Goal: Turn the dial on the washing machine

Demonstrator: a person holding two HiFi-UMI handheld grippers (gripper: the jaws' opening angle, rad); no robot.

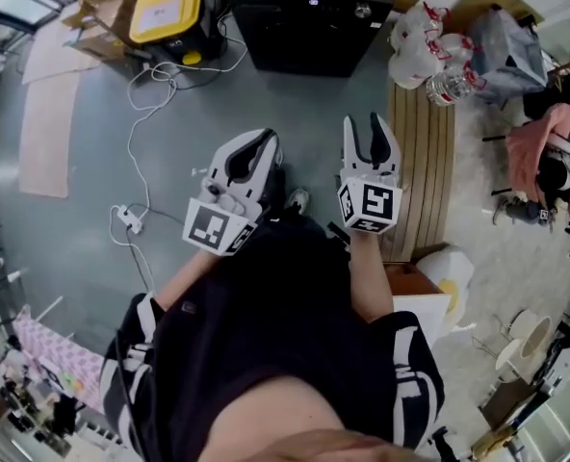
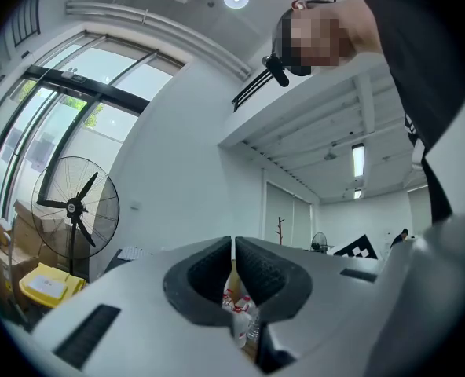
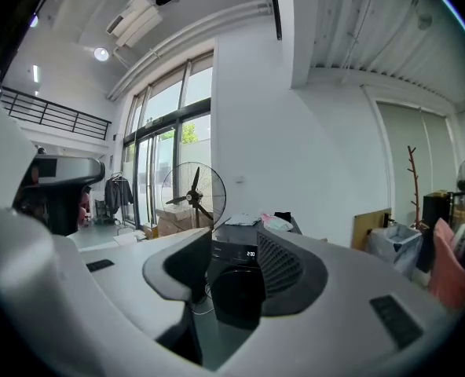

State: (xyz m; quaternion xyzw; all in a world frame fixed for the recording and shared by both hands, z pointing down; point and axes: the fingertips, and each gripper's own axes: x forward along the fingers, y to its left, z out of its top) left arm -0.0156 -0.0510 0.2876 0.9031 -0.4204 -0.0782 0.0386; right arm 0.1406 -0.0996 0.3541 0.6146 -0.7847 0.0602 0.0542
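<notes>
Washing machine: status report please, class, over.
Left tongs shut, empty. Right tongs open, empty. Washing machine ahead across the floor, untouched. White cable on floor, left of path.

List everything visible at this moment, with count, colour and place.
washing machine: one, black, on the floor ahead
lidded box: one, yellow, left of the machine
plug strip with cable: one, white, on the grey floor
water bottles: one pack, clear, red caps, right of the machine
slatted board: one, pale wood, floor at right
pedestal fan: one, black, near the windows
left gripper: one, white, jaws together, empty
right gripper: one, white, jaws apart, empty
</notes>
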